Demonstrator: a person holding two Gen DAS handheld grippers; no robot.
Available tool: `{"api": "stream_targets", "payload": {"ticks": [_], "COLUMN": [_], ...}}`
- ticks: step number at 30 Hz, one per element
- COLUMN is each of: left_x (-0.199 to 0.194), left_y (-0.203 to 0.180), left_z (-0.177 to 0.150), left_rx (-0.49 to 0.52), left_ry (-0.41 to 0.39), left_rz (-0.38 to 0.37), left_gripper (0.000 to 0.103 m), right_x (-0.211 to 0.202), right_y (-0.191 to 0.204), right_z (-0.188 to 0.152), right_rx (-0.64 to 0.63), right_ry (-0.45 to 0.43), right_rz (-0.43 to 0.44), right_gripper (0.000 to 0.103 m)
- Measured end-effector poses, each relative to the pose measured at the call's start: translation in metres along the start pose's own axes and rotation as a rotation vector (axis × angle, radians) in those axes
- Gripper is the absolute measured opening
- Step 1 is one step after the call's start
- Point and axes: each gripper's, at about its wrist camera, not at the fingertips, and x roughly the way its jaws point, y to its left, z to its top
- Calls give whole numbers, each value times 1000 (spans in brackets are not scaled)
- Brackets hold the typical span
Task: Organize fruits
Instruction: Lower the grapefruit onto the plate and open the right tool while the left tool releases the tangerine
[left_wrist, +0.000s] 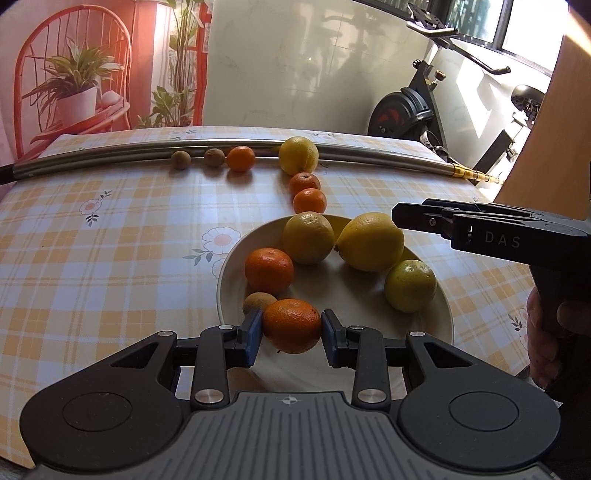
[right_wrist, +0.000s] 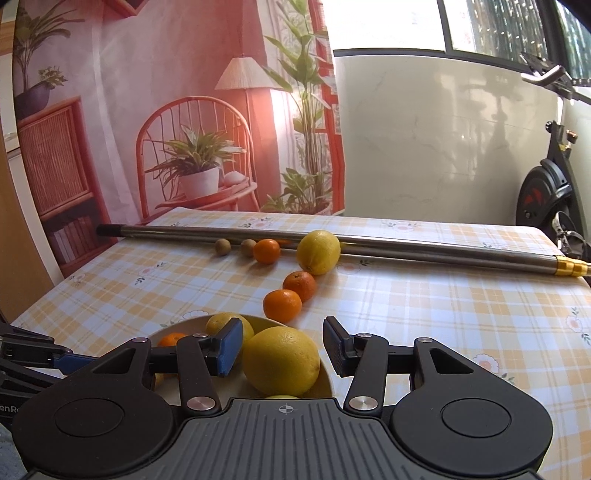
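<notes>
Fruit sits in the bowl (left_wrist: 424, 334) at lower middle. The left gripper (left_wrist: 291, 326) pinches a mandarin (left_wrist: 291, 325) right between its pads. The right gripper (right_wrist: 282, 349) is wide, with a big lemon (right_wrist: 281, 361) just ahead, not touching.

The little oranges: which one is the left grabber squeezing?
The orange at the bowl's near edge, between the left gripper's blue pads. The bowl's other orange lies free farther back, and three more sit out on the table.
</notes>
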Motion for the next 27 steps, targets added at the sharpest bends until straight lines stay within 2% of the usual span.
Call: {"api": "stream_targets", "payload": {"ticks": [7,17,22,27], "left_x": [6,12,11,8], "left_y": [-1,-4,-4,-2], "left_z": [-4,-5,-5,-6], "left_rx": [40,88,73,53], "left_ry": [23,20,19,7], "left_rz": [38,70,60,42], "left_gripper": [36,36,37,43], "right_x": [1,3,3,3], "right_y": [-7,-7,-8,-8], "right_z": [-3,-4,-5,-5], "right_rx": [49,52,55,55], "right_ry": [9,15,14,15], "right_rz": [-5,-7,-9,-8], "right_gripper": [45,45,45,45]}}
